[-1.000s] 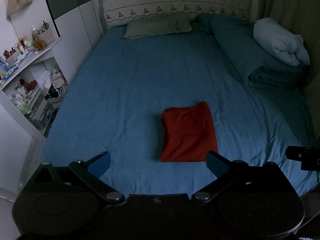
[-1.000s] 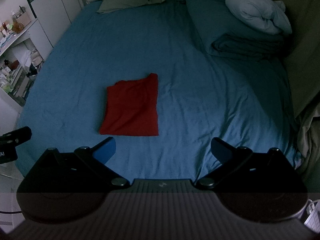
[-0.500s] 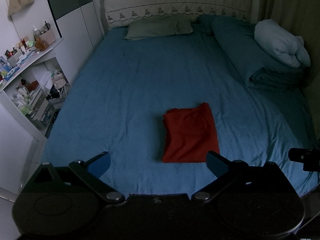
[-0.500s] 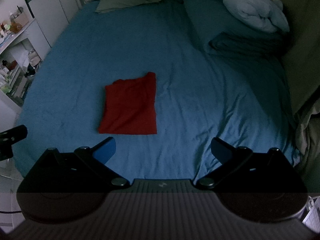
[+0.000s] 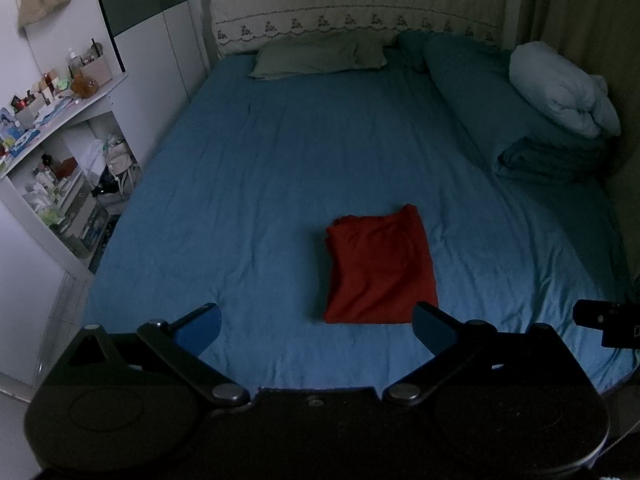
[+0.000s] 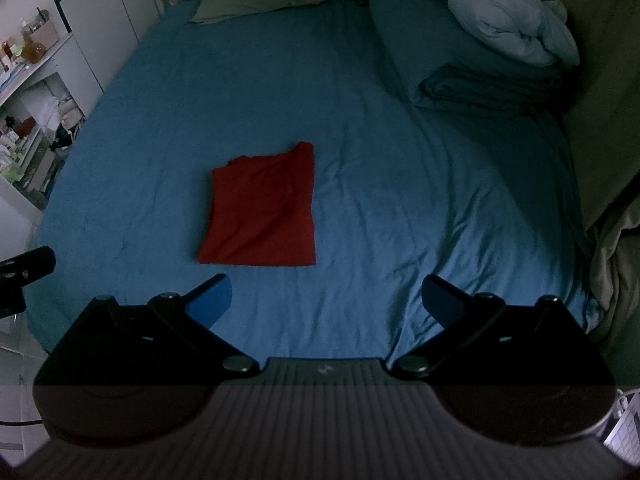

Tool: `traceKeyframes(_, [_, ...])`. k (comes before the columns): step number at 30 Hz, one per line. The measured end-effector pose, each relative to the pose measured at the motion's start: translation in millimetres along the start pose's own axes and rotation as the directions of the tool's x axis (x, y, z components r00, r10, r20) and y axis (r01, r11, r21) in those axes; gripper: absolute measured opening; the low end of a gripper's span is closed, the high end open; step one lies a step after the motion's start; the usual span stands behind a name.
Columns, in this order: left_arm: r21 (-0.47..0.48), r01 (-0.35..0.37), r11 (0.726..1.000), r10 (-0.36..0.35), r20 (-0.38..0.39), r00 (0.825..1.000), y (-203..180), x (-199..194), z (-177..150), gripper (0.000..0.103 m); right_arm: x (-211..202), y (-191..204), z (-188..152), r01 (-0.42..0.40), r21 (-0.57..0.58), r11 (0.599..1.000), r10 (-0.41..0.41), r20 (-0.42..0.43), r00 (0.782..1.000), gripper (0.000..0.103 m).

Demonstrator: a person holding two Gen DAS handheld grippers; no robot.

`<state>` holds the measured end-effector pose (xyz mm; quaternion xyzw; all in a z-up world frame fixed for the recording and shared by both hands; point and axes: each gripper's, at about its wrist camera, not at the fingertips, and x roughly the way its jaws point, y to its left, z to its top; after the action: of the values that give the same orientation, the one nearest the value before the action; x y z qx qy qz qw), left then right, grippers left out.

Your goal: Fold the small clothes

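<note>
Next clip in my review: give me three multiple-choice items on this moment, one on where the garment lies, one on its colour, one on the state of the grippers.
1. Where does the folded cloth garment lie?
A. On the blue bed sheet
B. On the white side shelf
C. On the green pillow

2. What colour is the garment?
A. White
B. Red
C. Yellow

3. How do the left gripper and right gripper stand?
A. Both shut on the garment
B. One open, one shut
C. Both open, holding nothing

Key: 1 A, it lies flat on the sheet near the foot of the bed; 2 B, it shows dark red in both views; 3 C, each pair of fingers is spread wide with only sheet between.
</note>
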<state>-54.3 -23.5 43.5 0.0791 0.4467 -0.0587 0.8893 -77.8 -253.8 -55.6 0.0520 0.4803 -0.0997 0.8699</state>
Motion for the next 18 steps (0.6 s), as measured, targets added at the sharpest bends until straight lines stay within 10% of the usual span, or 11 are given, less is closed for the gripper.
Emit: traceKeyframes(18, [-0.007,0.001,1.0,-0.001,0.029,1.0,3.9,2.1,3.7,0.103,3.1,7.2,0.2,0.01,-0.005,1.0,-0.01,0.012,1.0,0.103])
